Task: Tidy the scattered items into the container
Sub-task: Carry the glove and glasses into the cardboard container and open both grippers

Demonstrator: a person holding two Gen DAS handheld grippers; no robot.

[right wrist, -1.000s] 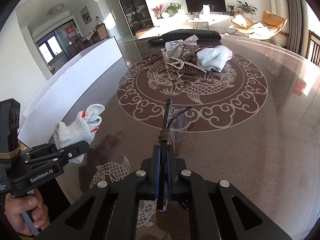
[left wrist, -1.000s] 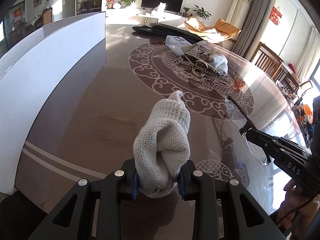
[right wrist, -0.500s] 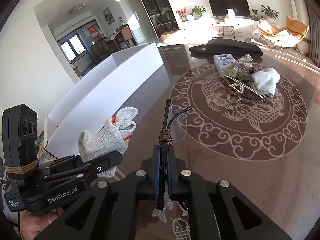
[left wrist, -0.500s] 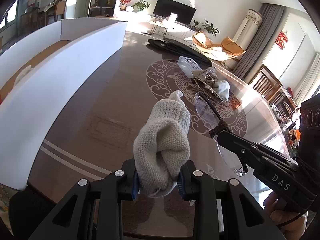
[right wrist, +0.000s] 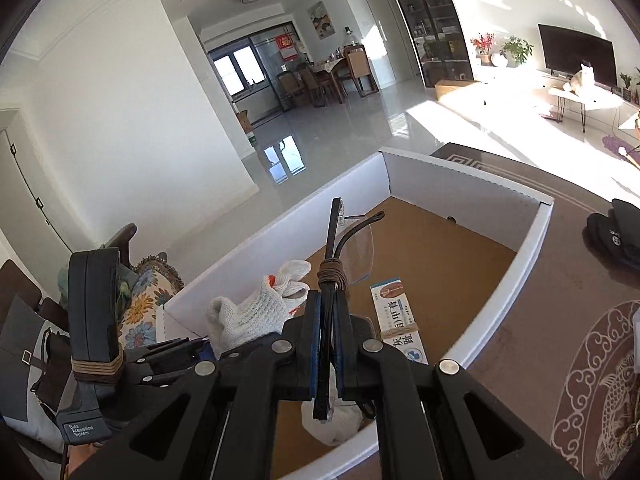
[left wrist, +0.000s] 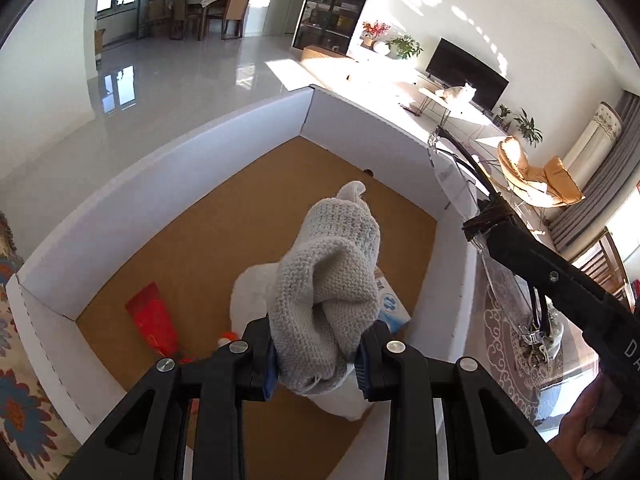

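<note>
My left gripper (left wrist: 318, 360) is shut on a grey knitted glove (left wrist: 328, 276) and holds it above the open white cardboard box (left wrist: 168, 160). The glove also shows in the right wrist view (right wrist: 256, 316). My right gripper (right wrist: 326, 344) is shut on the folded temple arms of clear safety glasses (right wrist: 356, 248), held over the same box (right wrist: 460, 188). In the left wrist view the glasses (left wrist: 456, 168) hang above the box's right wall.
Inside the box lie a red packet (left wrist: 152, 320), a white bag (left wrist: 252, 292) and a blue-and-white carton (right wrist: 396, 320). The patterned brown table (right wrist: 560, 328) lies right of the box, with a black pouch (right wrist: 616, 232) on it. A floral cushion (left wrist: 16, 412) sits at the left.
Both grippers have swung left from over the table to above the open box, carrying the glove and the glasses. The box's inside has come into view.
</note>
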